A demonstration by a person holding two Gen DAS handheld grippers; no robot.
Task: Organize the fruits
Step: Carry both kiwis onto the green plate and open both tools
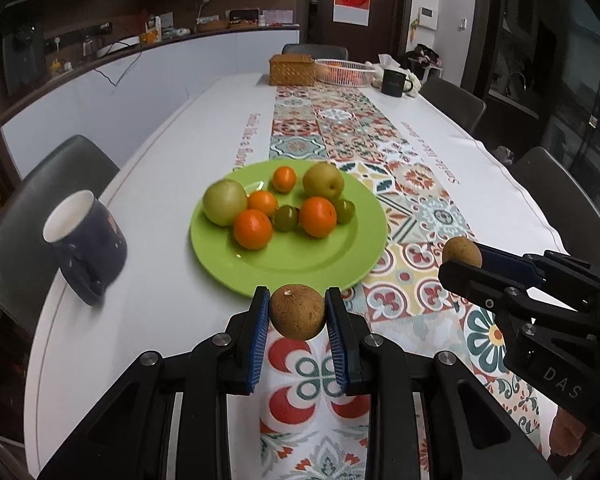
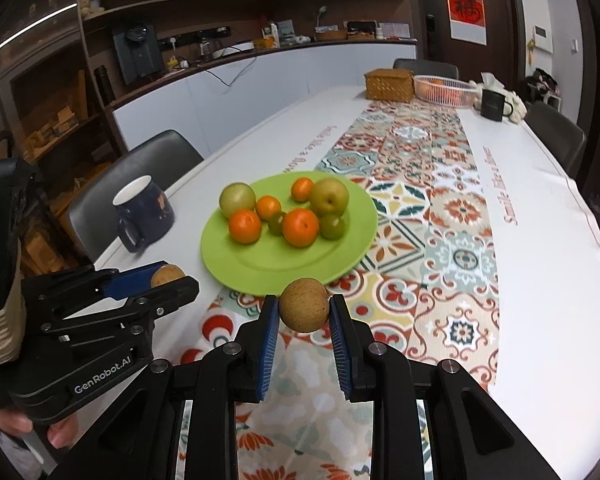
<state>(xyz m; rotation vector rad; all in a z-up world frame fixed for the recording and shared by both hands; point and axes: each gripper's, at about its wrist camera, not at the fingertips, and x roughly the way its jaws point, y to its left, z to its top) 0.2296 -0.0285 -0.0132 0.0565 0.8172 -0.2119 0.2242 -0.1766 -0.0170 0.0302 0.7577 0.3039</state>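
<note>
A green plate [image 1: 324, 256] [image 2: 260, 260] on the table holds several oranges, two pears and small green fruits. My left gripper [image 1: 298, 312] is shut on a round brown fruit [image 1: 297, 311], held above the table just before the plate's near rim. My right gripper [image 2: 304, 310] is shut on a second brown fruit [image 2: 304, 309], held near the plate's front right edge. Each gripper shows in the other's view with its fruit: the right one in the left wrist view [image 1: 462, 254], the left one in the right wrist view [image 2: 168, 276].
A dark blue mug [image 1: 86, 240] [image 2: 144, 212] stands left of the plate near the table edge. A wicker box [image 1: 292, 68], a white basket [image 1: 342, 72] and a black mug [image 1: 394, 82] stand at the far end. Chairs [image 1: 40, 216] surround the table.
</note>
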